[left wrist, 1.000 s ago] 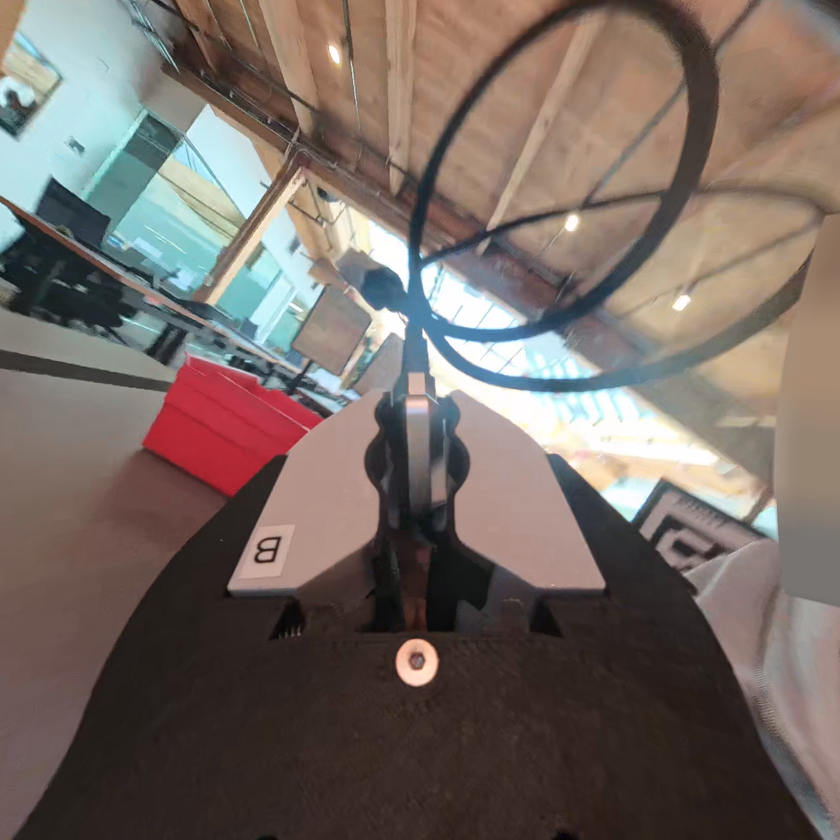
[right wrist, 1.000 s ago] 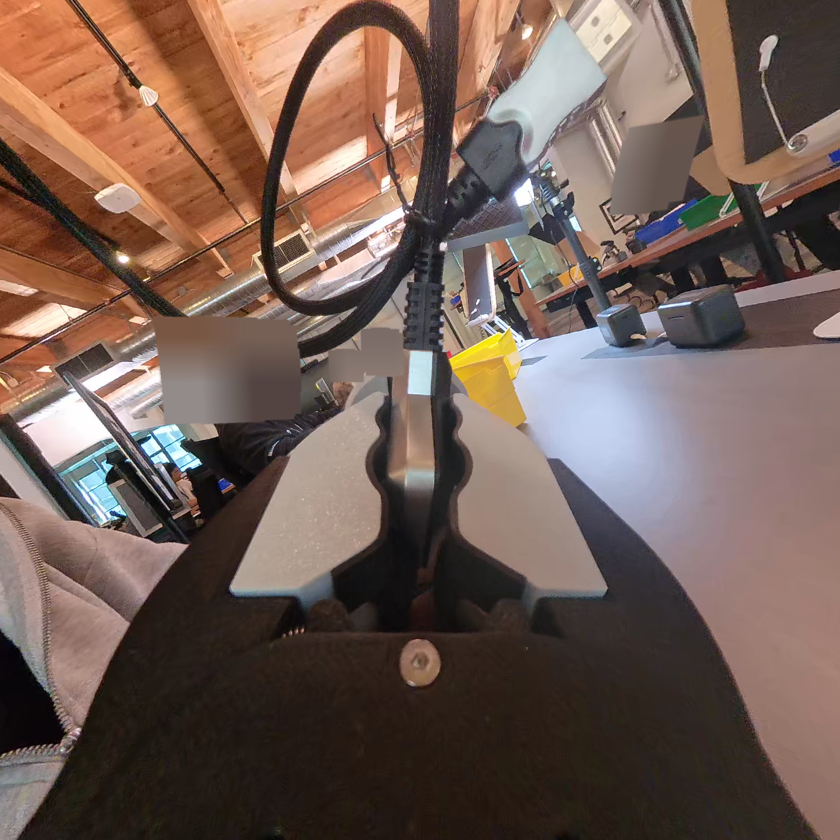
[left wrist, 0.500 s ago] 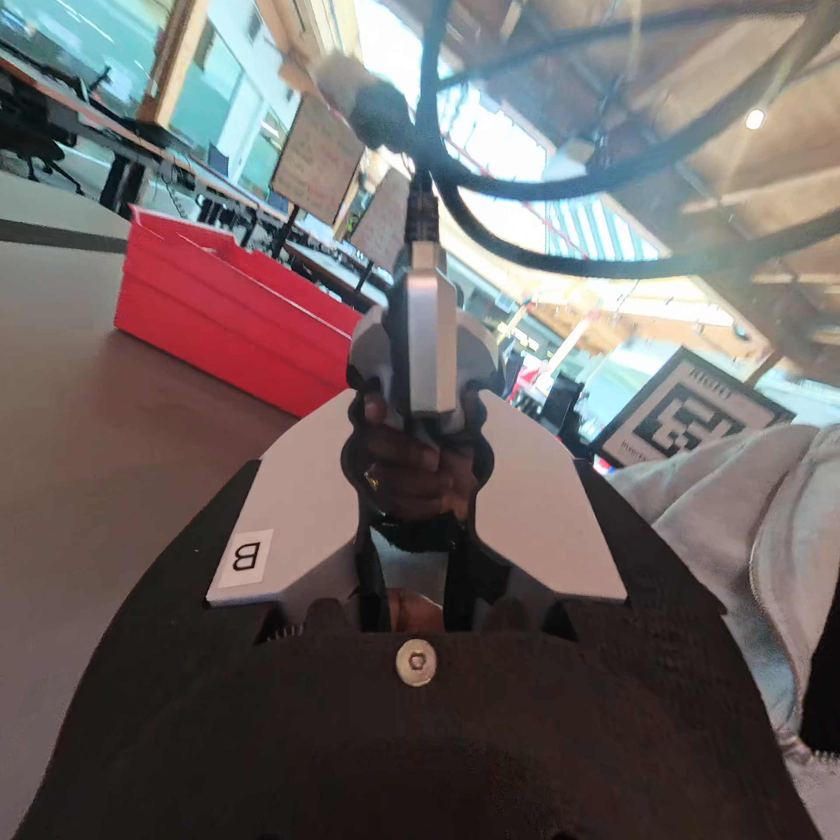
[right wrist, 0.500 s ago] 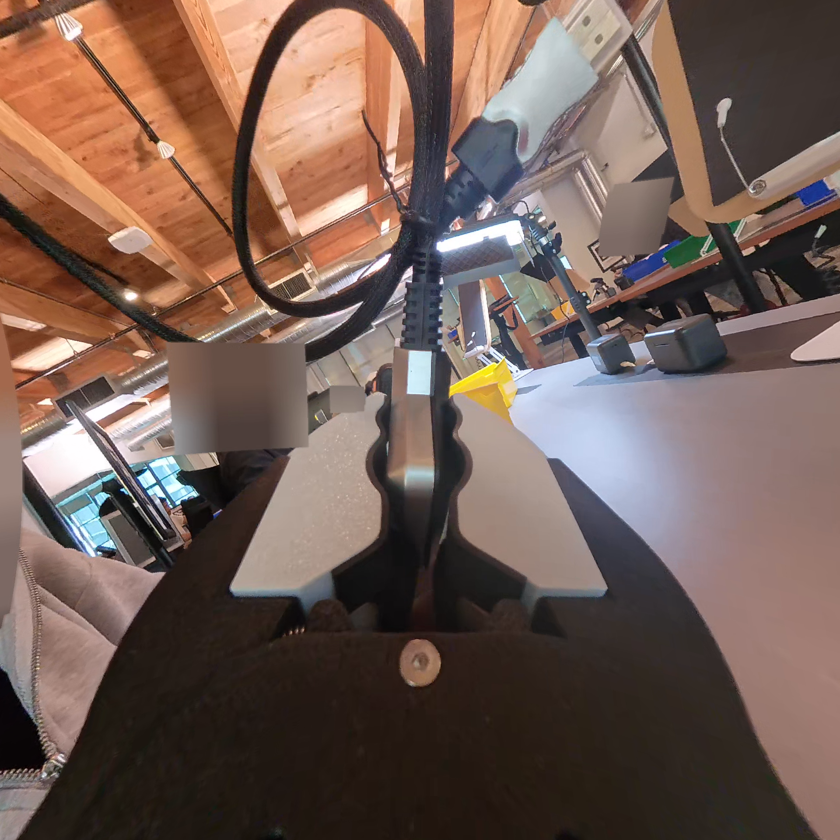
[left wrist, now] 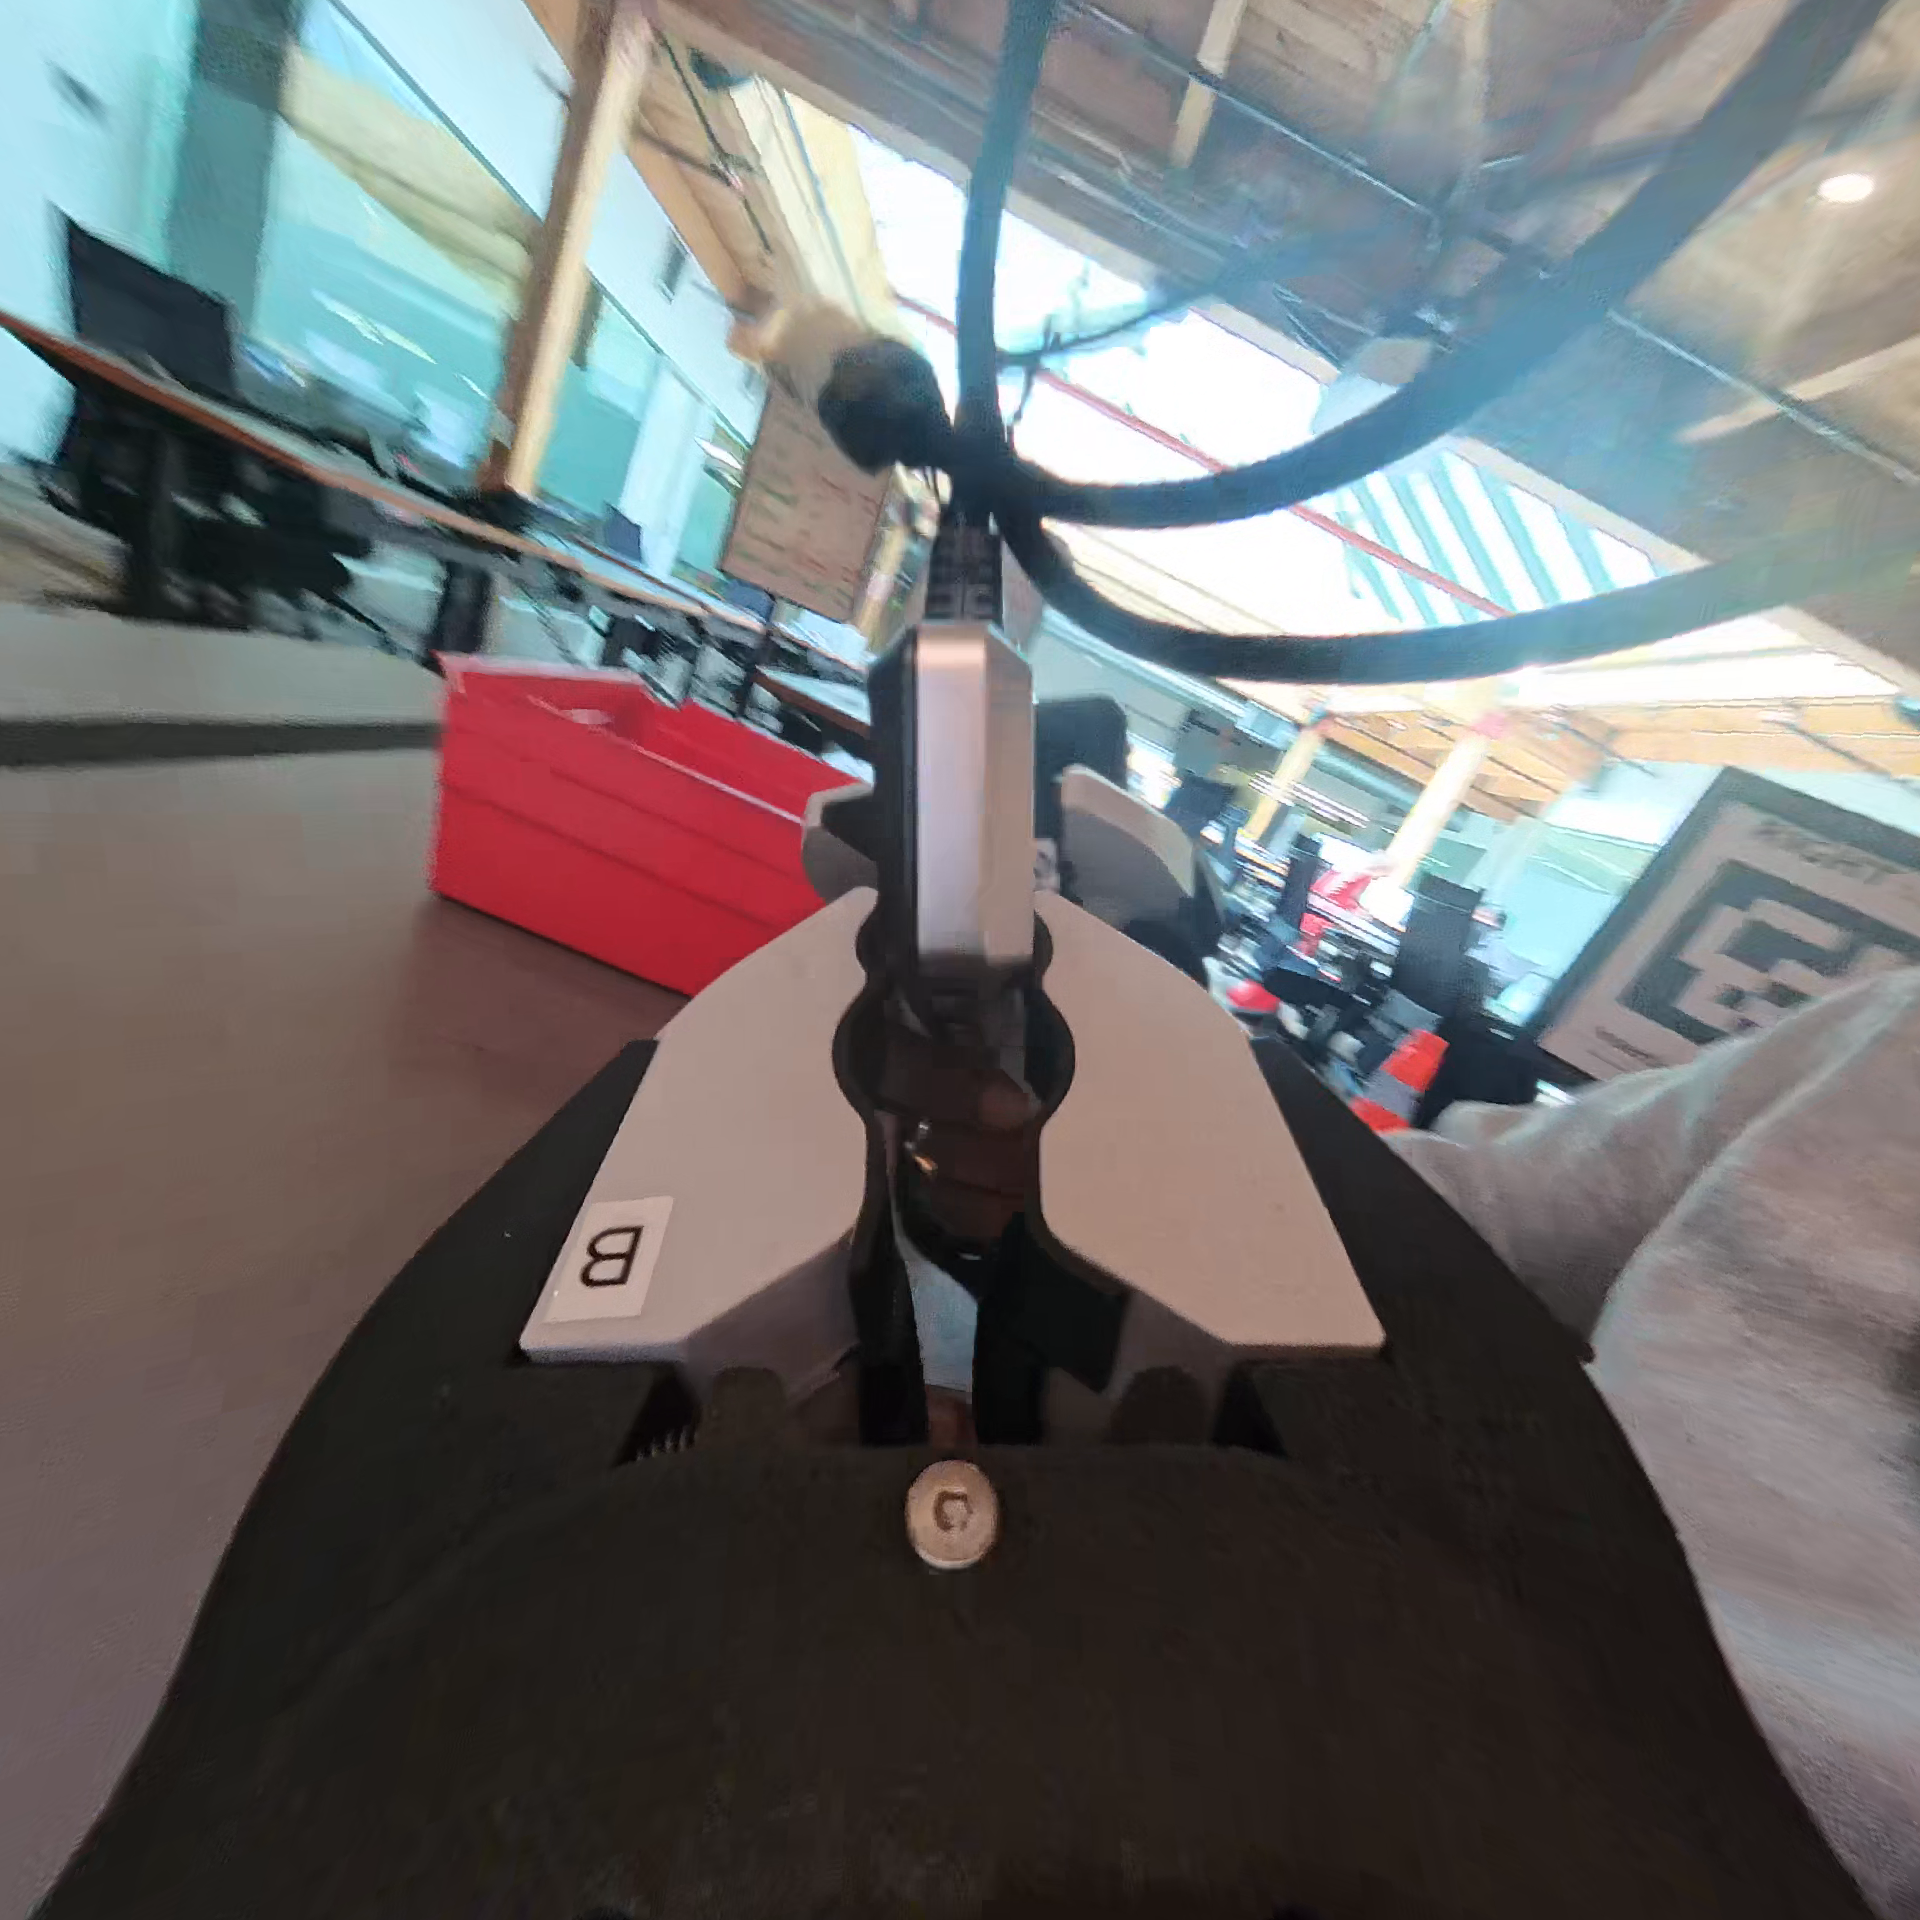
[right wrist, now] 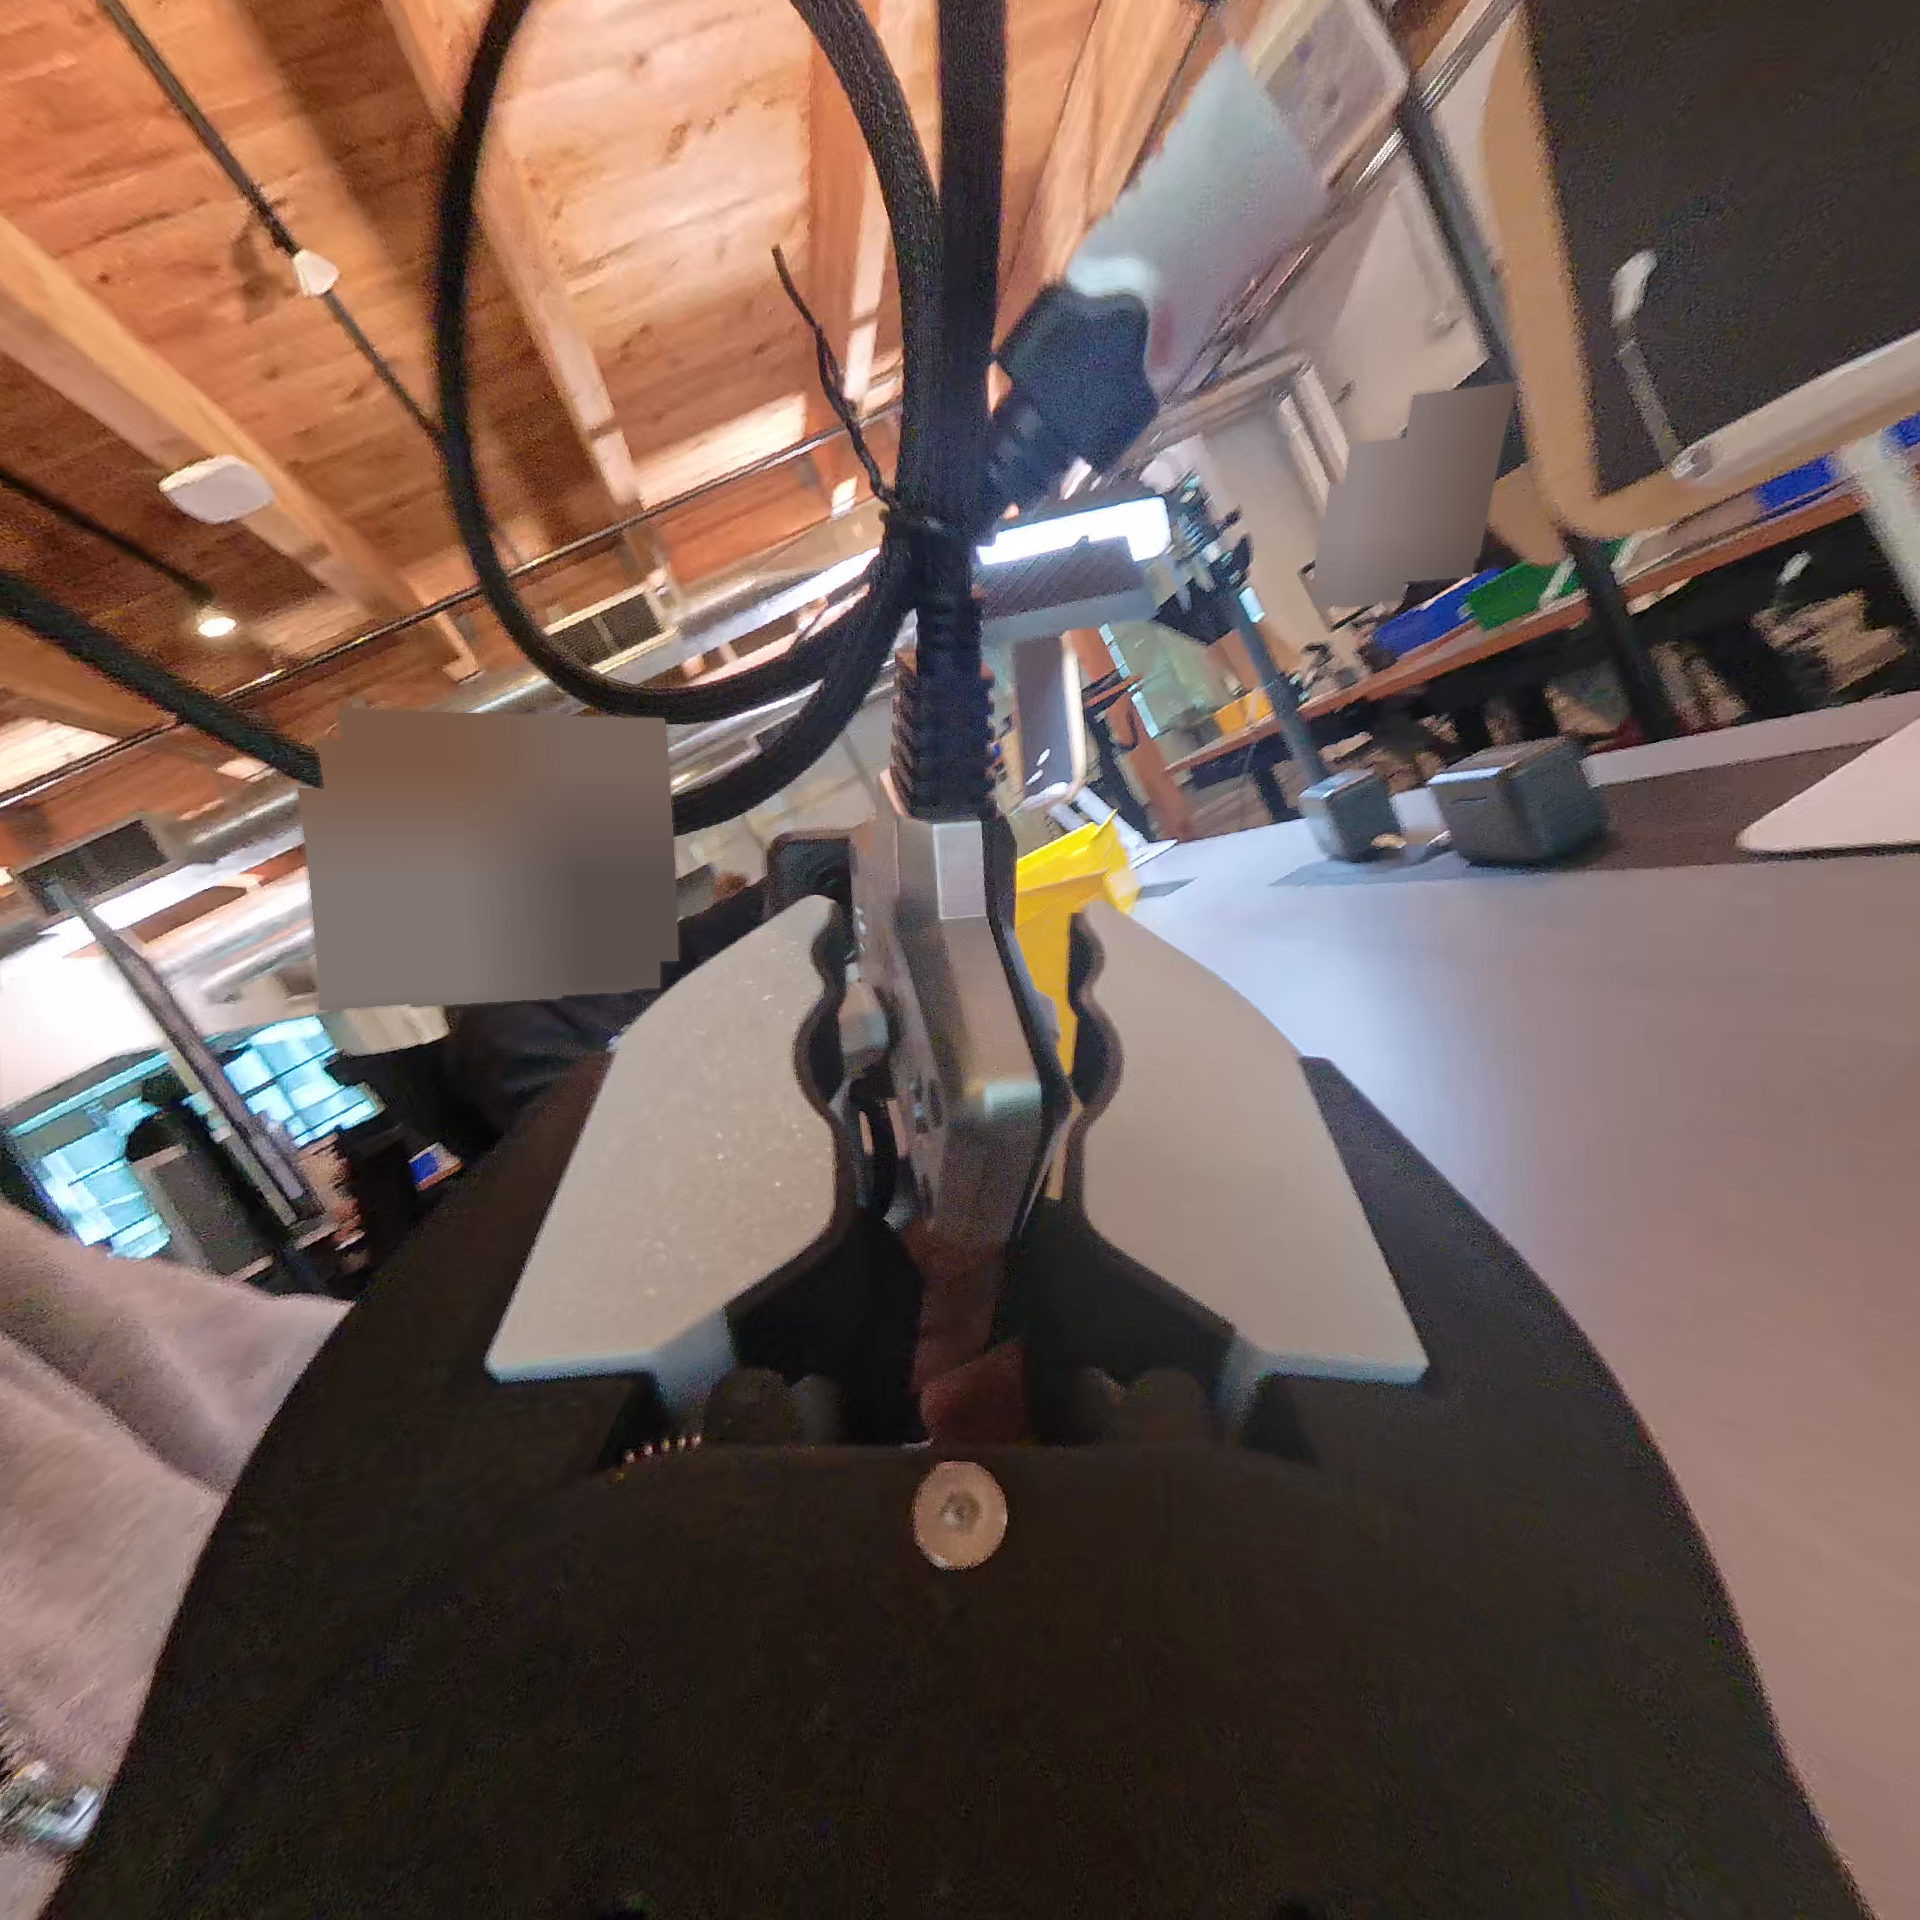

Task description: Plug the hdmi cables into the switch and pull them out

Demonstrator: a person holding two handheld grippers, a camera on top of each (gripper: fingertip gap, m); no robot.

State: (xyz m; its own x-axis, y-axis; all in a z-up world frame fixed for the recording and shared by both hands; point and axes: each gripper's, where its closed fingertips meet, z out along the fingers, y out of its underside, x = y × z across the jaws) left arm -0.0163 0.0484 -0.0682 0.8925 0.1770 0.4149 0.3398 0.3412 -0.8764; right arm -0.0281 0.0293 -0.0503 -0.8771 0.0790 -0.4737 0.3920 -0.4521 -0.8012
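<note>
The silver HDMI switch [left wrist: 961, 790] stands on end between my two grippers, which face each other. My left gripper [left wrist: 951, 914] is shut on its near end. In the right wrist view the switch [right wrist: 966, 997] sits loose between the jaws of my open right gripper [right wrist: 956, 925], with a gap on the right side. A black braided HDMI cable [left wrist: 1247, 488] is plugged into the switch's top end and coils overhead, tied in a loop [right wrist: 468, 416]. Its free plug [right wrist: 1070, 384] hangs above with a pale cap. Both are held above the table.
A red bin [left wrist: 582, 821] stands on the dark table [left wrist: 208, 1039] to the left. A yellow bin [right wrist: 1070, 862] and two small grey boxes [right wrist: 1517, 800] stand farther off. A grey sleeve [left wrist: 1714, 1195] is at the right, with a black-and-white marker board [left wrist: 1766, 935] behind.
My left gripper was shut, opened half a second ago, and has shut on the switch again. My right gripper, shut on the switch before, has opened. Both views have tilted down.
</note>
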